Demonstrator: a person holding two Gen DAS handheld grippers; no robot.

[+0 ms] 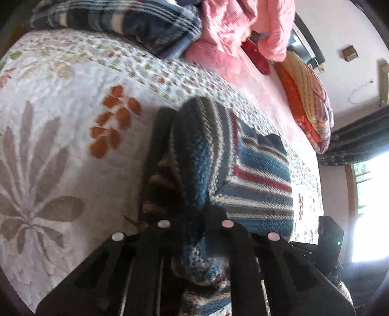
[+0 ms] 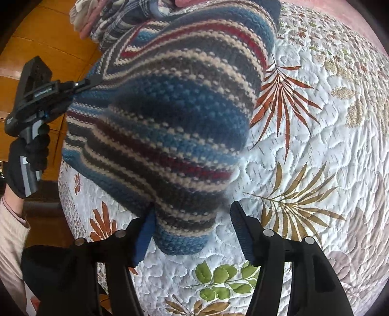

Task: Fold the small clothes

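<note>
A knitted sweater [image 1: 257,170] with blue, grey, cream and red stripes lies partly on the quilted bedspread [image 1: 60,145]. My left gripper [image 1: 187,170] is shut on a bunched fold of it, and knit fills the space between its black fingers. In the right wrist view the sweater [image 2: 175,109] is lifted and draped towards the left gripper [image 2: 80,83], which a gloved hand [image 2: 36,148] holds. My right gripper [image 2: 192,231] is open, and its blue pads [image 2: 243,233] stand on either side of the sweater's lower corner without pressing it.
A floral quilt [image 2: 316,145] covers the bed. At its far end lie a plaid blanket [image 1: 116,21], a pink cloth [image 1: 243,21] and stacked orange pillows [image 1: 306,102]. A bright window [image 1: 367,206] is on the right. Wooden panelling [image 2: 43,36] lies beyond the bed's left edge.
</note>
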